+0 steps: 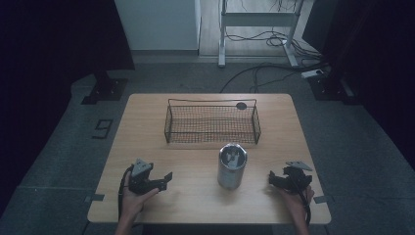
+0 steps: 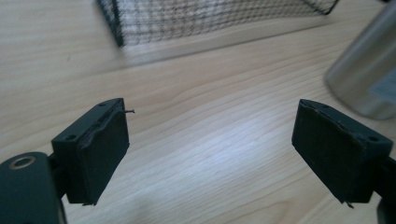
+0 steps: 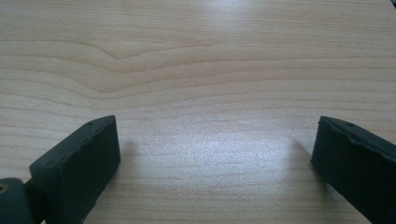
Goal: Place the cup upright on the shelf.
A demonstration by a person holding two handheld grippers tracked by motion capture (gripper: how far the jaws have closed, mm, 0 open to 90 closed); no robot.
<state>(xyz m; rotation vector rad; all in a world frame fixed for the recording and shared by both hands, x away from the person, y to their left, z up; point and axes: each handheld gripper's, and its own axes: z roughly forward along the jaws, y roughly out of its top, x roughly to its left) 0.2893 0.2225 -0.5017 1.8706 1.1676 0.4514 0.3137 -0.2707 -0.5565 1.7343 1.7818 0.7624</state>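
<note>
A shiny metal can (image 1: 231, 165) stands upright near the middle front of the wooden table (image 1: 147, 127), with something pale inside it. Behind it sits a black wire basket (image 1: 212, 122). My left gripper (image 1: 164, 180) rests at the front left, open, its jaws pointing right toward the can. In the left gripper view the gripper (image 2: 210, 149) has bare wood between its jaws, with the can (image 2: 369, 74) ahead at the right and the basket (image 2: 210, 18) farther off. My right gripper (image 1: 274, 180) lies at the front right, open; in its own view the gripper (image 3: 215, 158) spans bare wood.
A small dark round disc (image 1: 241, 105) sits at the basket's back right rim. Beyond the table are a grey floor, cables (image 1: 264, 73) and a white desk frame (image 1: 259, 19). Dark curtains stand at both sides.
</note>
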